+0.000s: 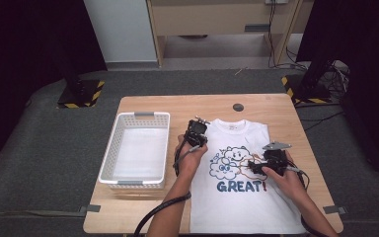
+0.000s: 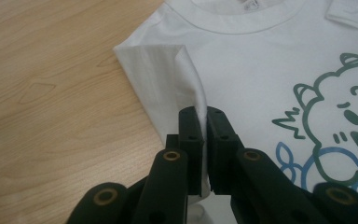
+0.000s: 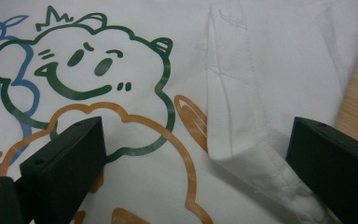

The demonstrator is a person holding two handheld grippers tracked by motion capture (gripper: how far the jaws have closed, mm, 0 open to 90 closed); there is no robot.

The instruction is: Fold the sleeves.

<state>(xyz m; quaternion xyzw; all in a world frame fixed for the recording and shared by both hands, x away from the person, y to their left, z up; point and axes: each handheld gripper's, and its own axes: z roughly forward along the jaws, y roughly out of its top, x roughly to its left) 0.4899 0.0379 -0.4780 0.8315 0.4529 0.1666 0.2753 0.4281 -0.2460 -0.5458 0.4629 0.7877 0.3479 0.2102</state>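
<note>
Between the left gripper's (image 2: 203, 122) jaws: a pinched fold of white cloth, the folded-in sleeve edge of the T-shirt (image 2: 261, 60), jaws drawn together and clamped on it. Seen from the high view at the shirt's left shoulder, left gripper (image 1: 196, 129) just beside the collar, held in the left hand (image 1: 190, 157). Over on the shirt's other side: right gripper (image 3: 196, 154) with jaws spread wide apart, gripping nothing, straddling the orange part of the print and the folded-in right sleeve (image 3: 235, 116). In the high view, right gripper (image 1: 269, 160) low over the cloth by the cartoon print, held by the right hand (image 1: 286, 180). Flat on the wooden table (image 1: 143, 212), front up, collar away from the person, both sleeves folded inward: the T-shirt, printed with cloud-like cartoon figures and the word GREAT!. Left of the shirt, near but apart: white plastic basket (image 1: 109, 148). Beyond the collar: small dark round disc (image 1: 238, 107) set in the tabletop.
</note>
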